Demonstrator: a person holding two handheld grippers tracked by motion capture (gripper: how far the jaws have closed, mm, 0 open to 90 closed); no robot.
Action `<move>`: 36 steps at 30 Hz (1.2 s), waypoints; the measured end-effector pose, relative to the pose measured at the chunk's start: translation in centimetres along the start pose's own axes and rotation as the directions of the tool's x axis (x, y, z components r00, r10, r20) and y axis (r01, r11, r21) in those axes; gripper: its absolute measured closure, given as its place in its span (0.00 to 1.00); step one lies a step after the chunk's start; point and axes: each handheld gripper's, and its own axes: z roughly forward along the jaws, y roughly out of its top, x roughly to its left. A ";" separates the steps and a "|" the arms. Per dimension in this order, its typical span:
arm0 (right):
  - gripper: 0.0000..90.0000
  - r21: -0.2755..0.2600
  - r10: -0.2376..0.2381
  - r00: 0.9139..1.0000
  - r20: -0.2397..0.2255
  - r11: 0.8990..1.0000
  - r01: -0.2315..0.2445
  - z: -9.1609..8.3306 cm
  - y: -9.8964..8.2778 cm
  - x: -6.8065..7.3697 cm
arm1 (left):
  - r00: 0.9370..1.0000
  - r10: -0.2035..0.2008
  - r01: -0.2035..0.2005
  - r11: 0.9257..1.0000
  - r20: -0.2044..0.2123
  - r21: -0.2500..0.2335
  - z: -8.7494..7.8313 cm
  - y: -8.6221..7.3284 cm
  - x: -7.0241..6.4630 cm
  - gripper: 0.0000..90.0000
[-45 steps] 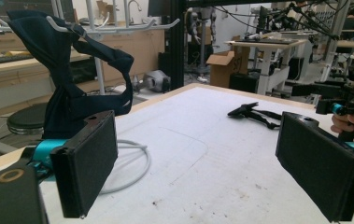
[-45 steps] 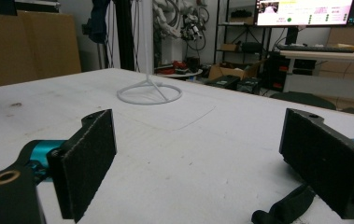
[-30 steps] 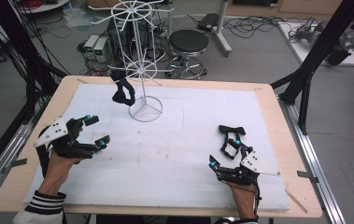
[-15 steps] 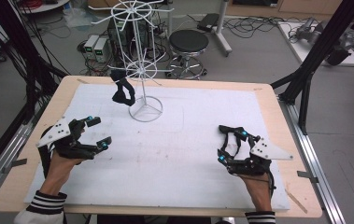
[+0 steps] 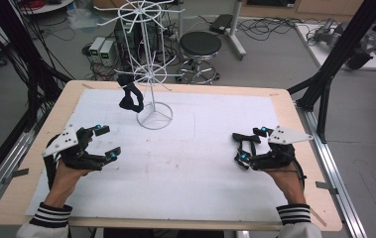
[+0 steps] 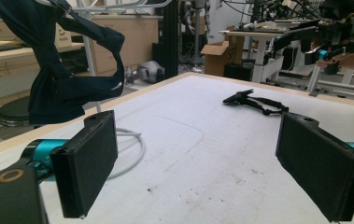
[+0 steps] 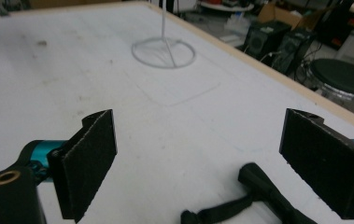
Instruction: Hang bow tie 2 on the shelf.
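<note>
Between my right gripper's wide-spread jaws, a black strap lies flat on the white surface. My left gripper hovers agape too, well apart, holding nothing.

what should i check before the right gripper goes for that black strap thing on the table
1. Right gripper open: ok, its jaws stand wide apart in the right gripper view.
2. Black strap between the jaws: ok, it lies low between them in that view, untouched.
3. Strap flat on the white mat: ok.
4. Left gripper out of the way: ok, open and far across the table.
5. Wire rack with room to hang it: cannot tell; one dark cloth item already hangs from a lower arm.
6. Which end of the strap to grip: cannot tell, part is cut off at the picture's edge.
</note>
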 end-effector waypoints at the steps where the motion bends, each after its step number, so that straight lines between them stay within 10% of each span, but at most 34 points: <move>1: 0.12 0.020 -0.009 1.000 0.000 1.000 0.009 0.0 0.1 -0.3 | 1.000 0.000 0.000 1.000 0.000 0.000 0.0 0.0 0.0 0.15; 15: 0.12 0.161 -0.037 0.999 -0.024 0.986 0.040 -0.3 0.8 -3.4 | 1.000 -0.008 0.008 1.000 0.025 0.009 0.7 -0.4 -0.4 0.15; 36: 0.17 0.357 -0.047 0.998 -0.030 0.933 0.055 2.2 -0.7 -7.6 | 0.998 -0.022 0.021 1.000 0.051 0.023 1.4 -0.8 -0.6 0.15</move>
